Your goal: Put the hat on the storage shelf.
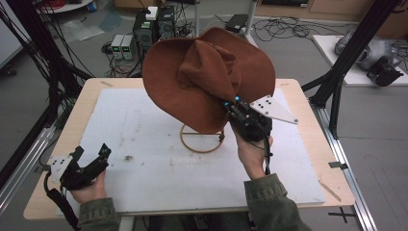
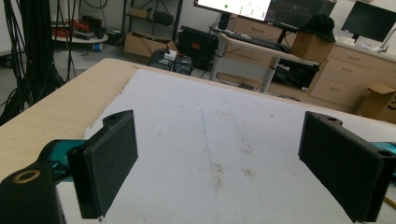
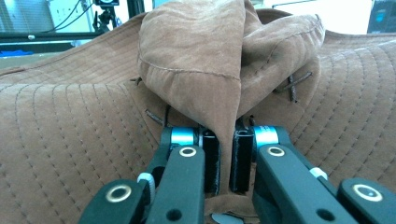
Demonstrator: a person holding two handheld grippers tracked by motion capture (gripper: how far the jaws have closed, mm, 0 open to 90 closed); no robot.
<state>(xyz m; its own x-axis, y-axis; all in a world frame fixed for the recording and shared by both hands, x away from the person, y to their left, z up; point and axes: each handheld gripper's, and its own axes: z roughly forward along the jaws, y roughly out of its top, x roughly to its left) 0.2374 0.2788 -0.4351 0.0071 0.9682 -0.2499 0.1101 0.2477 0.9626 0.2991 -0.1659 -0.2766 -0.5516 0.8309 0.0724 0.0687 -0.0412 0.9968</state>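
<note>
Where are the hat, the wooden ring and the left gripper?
hat [image 1: 168, 82], high view, on its brim.
wooden ring [image 1: 188, 144], high view, on its left arc.
left gripper [image 1: 91, 153], high view, between its tips.

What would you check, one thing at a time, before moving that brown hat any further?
1. Grip on the brown hat: ok. The right gripper has its jaws pinched on a fold of the crown.
2. Hat off the table: ok. It hangs in the air above the wooden ring stand.
3. Stand in place: ok. Its ring base lies flat on the white mat, partly hidden by the brim.
4. Top of the stand: cannot tell, the hat covers it.
5. Left gripper: ok. Jaws wide apart, nothing between them, low over the mat, well away from the hat.
6. Hat shape: not ok. The crown is crumpled where it is pinched.
</note>
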